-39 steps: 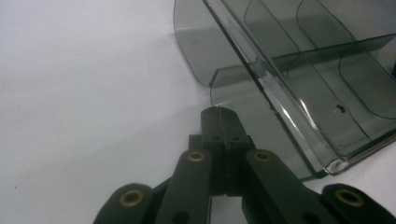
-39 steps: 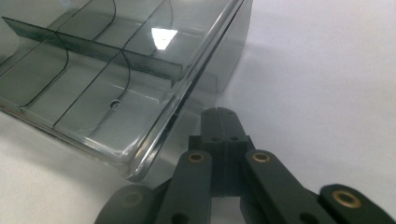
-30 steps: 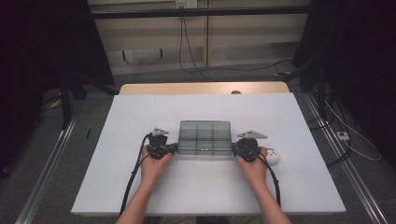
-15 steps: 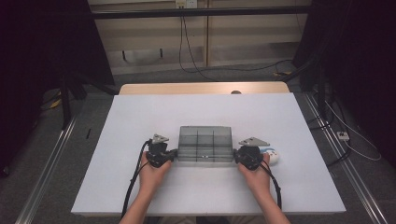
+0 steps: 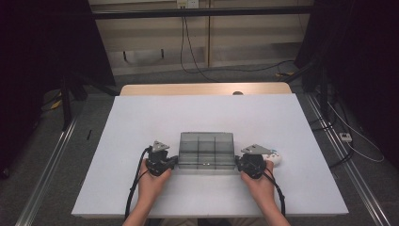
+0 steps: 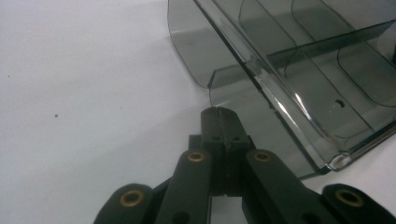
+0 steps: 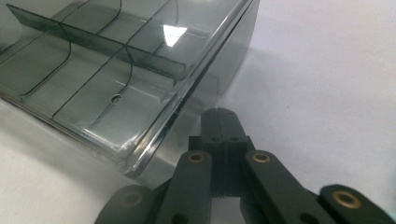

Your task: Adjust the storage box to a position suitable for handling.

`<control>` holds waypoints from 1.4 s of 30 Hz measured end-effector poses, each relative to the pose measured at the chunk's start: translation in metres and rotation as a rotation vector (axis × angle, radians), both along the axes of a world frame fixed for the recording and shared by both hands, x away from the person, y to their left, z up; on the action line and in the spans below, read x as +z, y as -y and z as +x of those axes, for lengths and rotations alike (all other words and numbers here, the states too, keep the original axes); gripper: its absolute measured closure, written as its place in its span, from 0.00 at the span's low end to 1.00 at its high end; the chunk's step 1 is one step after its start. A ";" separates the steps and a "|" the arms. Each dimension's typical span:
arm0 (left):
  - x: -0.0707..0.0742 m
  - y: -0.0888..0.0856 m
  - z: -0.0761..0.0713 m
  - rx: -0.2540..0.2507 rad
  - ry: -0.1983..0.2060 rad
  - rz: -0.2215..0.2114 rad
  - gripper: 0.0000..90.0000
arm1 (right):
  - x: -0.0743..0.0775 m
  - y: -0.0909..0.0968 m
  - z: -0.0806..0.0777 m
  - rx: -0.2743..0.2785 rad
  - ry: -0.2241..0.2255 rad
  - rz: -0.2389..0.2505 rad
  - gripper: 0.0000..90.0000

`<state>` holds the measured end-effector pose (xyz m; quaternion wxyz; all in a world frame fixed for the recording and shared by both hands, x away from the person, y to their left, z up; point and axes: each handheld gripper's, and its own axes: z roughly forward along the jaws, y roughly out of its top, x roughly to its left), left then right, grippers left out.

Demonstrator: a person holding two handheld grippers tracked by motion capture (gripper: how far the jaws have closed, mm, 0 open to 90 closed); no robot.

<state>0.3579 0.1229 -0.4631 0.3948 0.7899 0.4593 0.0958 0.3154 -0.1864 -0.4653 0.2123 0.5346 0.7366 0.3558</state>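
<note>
While the white table (image 5: pixel 141 132) bears it at lower centre, my smoky plastic organizer tray (image 5: pixel 207 149) looks light, rigid, slick; thin side flanges suit gripping. Left tool (image 5: pixel 173 162) and right tool (image 5: pixel 238 165) clamp those flanges.

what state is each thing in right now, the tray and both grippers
smoky clear divided tray: upright on the white table, compartments empty
left gripper: jaws shut, tips at the tray's side flange
right gripper: jaws shut, tips at the tray's opposite side
small white object: lying on the table by the right gripper
</note>
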 end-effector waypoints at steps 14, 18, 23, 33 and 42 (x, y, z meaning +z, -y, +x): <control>0.002 -0.003 -0.016 -0.015 0.002 0.013 1.00 | 0.001 -0.001 -0.019 0.033 0.007 -0.013 1.00; 0.001 -0.004 -0.020 -0.022 0.003 0.007 1.00 | 0.001 -0.001 -0.025 0.036 0.007 -0.013 1.00; 0.002 -0.003 -0.024 -0.028 0.005 0.009 1.00 | 0.001 0.000 -0.031 0.039 0.014 -0.018 1.00; 0.002 0.000 -0.031 -0.044 0.006 -0.001 1.00 | 0.002 0.007 -0.033 0.030 0.019 0.007 1.00; 0.003 -0.001 -0.031 -0.050 0.013 -0.011 1.00 | 0.002 0.008 -0.035 0.036 0.034 0.011 1.00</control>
